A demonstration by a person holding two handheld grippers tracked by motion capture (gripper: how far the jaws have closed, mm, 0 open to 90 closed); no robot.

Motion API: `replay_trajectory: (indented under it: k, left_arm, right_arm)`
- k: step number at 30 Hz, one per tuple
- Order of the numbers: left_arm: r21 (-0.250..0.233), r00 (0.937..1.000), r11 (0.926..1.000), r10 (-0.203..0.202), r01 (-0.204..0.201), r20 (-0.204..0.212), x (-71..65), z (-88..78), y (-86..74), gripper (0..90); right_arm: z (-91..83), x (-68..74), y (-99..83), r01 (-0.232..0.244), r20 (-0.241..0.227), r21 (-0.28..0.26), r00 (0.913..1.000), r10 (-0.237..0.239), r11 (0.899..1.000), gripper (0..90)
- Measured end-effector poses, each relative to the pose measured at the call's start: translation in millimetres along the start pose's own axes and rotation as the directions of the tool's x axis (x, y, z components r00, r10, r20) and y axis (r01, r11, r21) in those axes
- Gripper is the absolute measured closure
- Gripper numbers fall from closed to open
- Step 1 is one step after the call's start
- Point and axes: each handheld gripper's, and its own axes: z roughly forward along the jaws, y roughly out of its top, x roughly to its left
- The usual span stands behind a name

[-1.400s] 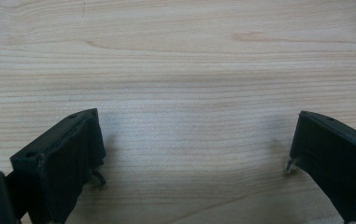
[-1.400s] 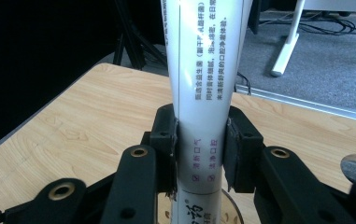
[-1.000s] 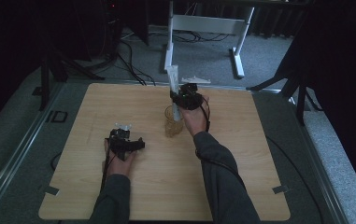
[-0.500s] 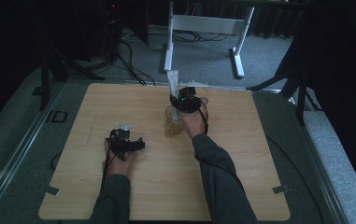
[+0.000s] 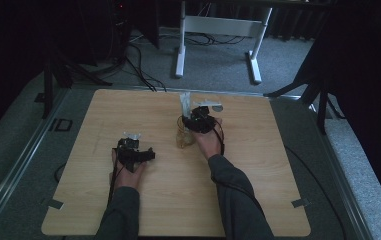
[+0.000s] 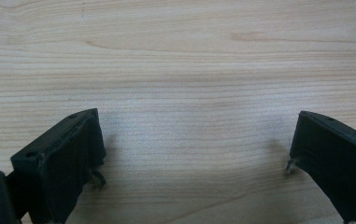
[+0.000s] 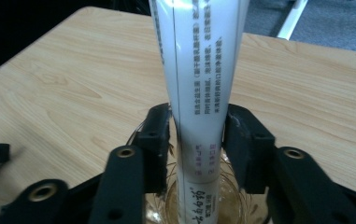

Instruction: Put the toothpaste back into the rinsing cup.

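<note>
We cannot make out the foot of the white tube: in the right gripper view its top runs off the upper edge, its lower end drops into a clear glass whose base is cut off by the bottom of the picture, and from the high view the glass is a small amber blur partly covered by the right gripper. The small print on the tube is too fine for us to read. The right gripper has just been letting its fingers apart; they now stand either side of the tube, the left one close against it and the right one with a thin gap, so we see no firm grip. The left gripper rests on the bench with its fingers wide apart and nothing between them but bare wood. The tube stands upright in the glass, near the middle of the bench toward its far edge, white with a dark seam line and columns of printed characters.
</note>
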Motion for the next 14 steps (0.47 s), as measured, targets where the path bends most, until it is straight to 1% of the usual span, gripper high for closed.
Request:
replay_trajectory:
  k: [4, 6, 7, 8, 10, 12, 14]
  left_arm:
    - [0.000, 1.0000, 1.0000, -0.001, 0.001, 0.000, -0.1, 0.0, 0.0, 2.3]
    - [0.000, 1.0000, 1.0000, -0.001, 0.001, -0.001, -0.1, 0.0, 0.0, 2.3]
    - [0.001, 1.0000, 1.0000, -0.001, 0.001, -0.001, -0.1, 0.0, 0.0, 2.3]
    - [0.001, 1.0000, 1.0000, -0.002, 0.002, -0.001, -0.2, 0.0, 0.0, 2.3]
    - [0.001, 1.0000, 1.0000, -0.002, 0.002, -0.002, -0.2, 0.0, 0.0, 2.3]
    - [0.001, 1.0000, 1.0000, -0.002, 0.002, -0.001, -0.2, 0.0, 0.0, 2.3]
    - [0.001, 1.0000, 1.0000, -0.002, 0.002, -0.001, -0.2, 0.0, 0.0, 2.3]
  right_arm:
    - [-8.3, -2.4, -1.0, 0.016, -0.002, -0.003, 0.9999, -0.016, 1.000, 54.0]
    - [-11.1, -4.9, -2.5, 0.023, 0.000, 0.012, 0.9997, -0.023, 1.000, 52.5]
    - [-12.9, -6.1, -3.4, 0.027, 0.004, 0.011, 0.9996, -0.027, 1.000, 51.9]
    - [-15.3, -7.3, -4.2, 0.030, 0.004, 0.002, 0.9996, -0.030, 1.000, 51.1]
    - [-20.3, -9.4, -4.5, 0.021, 0.003, -0.006, 0.9998, -0.021, 1.000, 50.1]
    - [-26.0, -11.2, -4.9, 0.028, 0.002, -0.017, 0.9996, -0.028, 0.999, 48.3]
    - [-33.1, -13.6, -6.3, 0.036, 0.025, -0.017, 0.9991, -0.036, 0.999, 46.4]
